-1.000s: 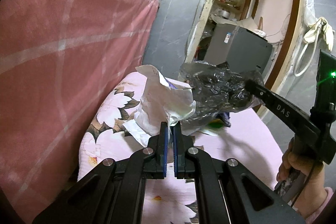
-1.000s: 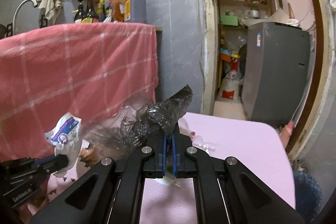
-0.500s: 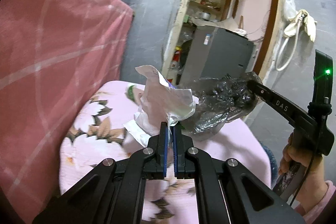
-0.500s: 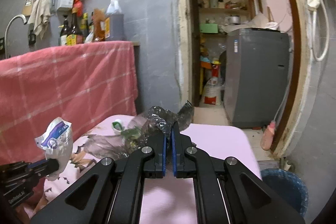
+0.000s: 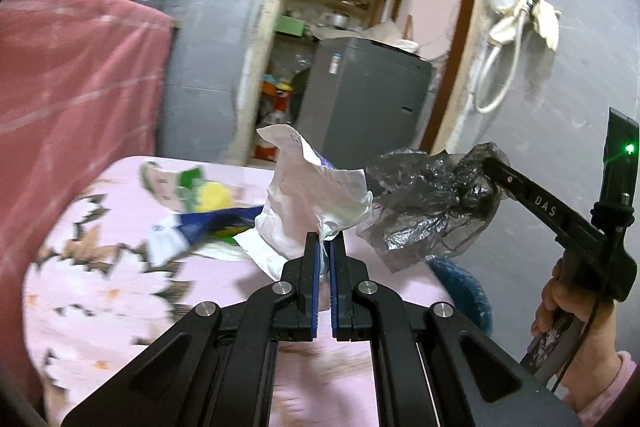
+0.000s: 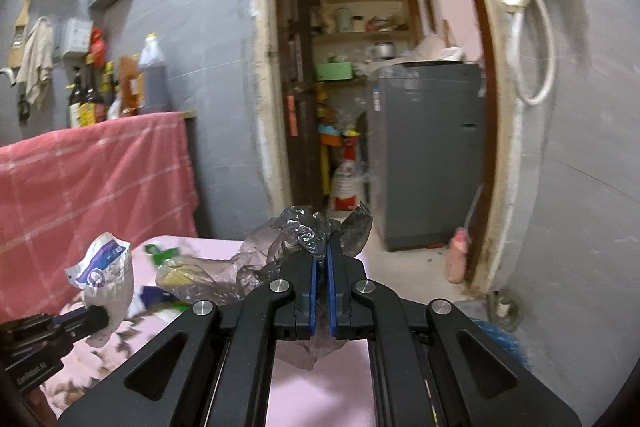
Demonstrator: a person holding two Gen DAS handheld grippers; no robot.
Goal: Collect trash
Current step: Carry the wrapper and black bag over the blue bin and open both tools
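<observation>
Left wrist: left tongs [image 5: 325, 241] clenched on white wrapper [image 5: 316, 195], right tongs [image 5: 490, 167] on grey bag [image 5: 424, 203]; blue bin [image 5: 464, 283] beyond.

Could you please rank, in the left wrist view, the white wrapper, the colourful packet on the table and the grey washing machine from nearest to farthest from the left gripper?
1. White wrapper: pinched in the fingers of the left gripper, just above them.
2. Colourful packet: lying on the pink table, to the left.
3. Grey washing machine: standing far back in the doorway, beyond the table.
</observation>
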